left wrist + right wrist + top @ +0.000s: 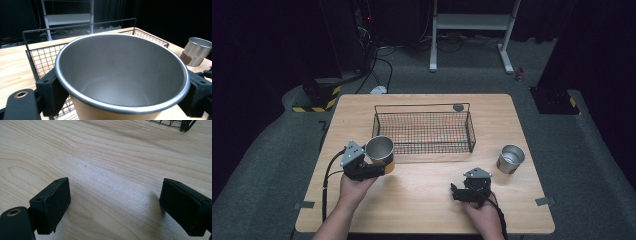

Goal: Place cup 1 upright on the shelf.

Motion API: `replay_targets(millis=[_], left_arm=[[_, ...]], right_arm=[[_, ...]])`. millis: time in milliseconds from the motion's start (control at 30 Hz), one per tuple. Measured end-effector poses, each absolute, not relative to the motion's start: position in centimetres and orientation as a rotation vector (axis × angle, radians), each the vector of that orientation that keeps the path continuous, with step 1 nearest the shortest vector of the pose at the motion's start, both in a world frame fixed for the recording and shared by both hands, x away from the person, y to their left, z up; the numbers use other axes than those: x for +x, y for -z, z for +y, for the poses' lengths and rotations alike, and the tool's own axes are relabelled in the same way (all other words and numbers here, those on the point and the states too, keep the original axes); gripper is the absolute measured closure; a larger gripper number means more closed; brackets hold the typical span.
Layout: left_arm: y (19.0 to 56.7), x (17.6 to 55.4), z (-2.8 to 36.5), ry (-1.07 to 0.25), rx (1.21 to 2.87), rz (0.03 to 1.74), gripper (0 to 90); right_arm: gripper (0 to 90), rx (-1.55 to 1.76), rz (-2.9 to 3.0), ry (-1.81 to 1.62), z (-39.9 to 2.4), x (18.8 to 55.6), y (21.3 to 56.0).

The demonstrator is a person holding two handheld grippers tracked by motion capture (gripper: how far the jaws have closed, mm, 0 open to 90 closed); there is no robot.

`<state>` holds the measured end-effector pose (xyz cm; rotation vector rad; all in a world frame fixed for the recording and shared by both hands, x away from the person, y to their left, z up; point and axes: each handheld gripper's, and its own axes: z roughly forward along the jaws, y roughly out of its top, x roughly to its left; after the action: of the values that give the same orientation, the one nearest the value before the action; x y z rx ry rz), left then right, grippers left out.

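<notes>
At a pale wooden table [422, 200], we see the left gripper [371, 167] clamped on a steel cup [380, 150] with a tan band round its lower wall, the black jaws pressing its two sides just under the rim. From the high view the cup sits upright in that grip, mouth up, just in front of the near left corner of a black wire basket [424, 132]. In the left gripper view we look straight down into the cup [120, 75], its inside bare and grey, with the basket [40, 55] close behind it. Whether the cup's base rests on the table or hangs clear of it we cannot tell.

The basket stands across the middle of the table, long side toward us, and a small dark disc [458, 107] lies by its far rail. A second steel cup [510, 158] stands upright near the right edge of the table, well apart from the basket and from both hands; we also catch it [196, 51] at the right of the left gripper view.

The right gripper [462, 192] rests low over bare wood near the front edge, held in the person's right hand [482, 212]. In the right gripper view its jaws stand wide apart and released, with the table [112, 170] between them and a corner of the basket [186, 124] at the top.
</notes>
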<state>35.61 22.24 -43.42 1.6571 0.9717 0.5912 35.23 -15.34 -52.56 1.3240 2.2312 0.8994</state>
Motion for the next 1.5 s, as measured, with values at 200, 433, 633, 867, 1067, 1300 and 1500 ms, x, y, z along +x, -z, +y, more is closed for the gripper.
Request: replay_targets(millis=[200,433,633,867,1067,1300,1500], left_arm=[[42.8,36.4,22.6,-0.588,1.640,0.984,13.3],[41.9,37.4,22.8,-0.593,1.637,0.987,13.3],[41.2,38.4,22.6,-0.603,1.641,0.991,13.3],[40.4,39.4,21.8,-0.617,1.650,0.975,13.3],[39.8,40.2,21.2,-0.638,1.653,0.972,13.3],[39.4,41.3,20.6,-0.658,1.646,0.965,13.3],[39.5,42.5,20.1,-0.659,1.643,0.980,13.3]], right_arm=[[9.7,1.324,2.231,-0.900,-15.3,35.2,52.6],[9.7,1.325,2.231,-0.900,-15.3,35.2,52.6],[9.7,1.324,2.231,-0.900,-15.3,35.2,52.6],[9.7,1.325,2.231,-0.899,-15.3,35.2,52.6],[9.7,1.324,2.231,-0.900,-15.3,35.2,52.6],[9.7,1.324,2.232,-0.900,-15.3,35.2,52.6],[10.0,1.325,2.231,-0.900,-15.3,35.2,52.6]])
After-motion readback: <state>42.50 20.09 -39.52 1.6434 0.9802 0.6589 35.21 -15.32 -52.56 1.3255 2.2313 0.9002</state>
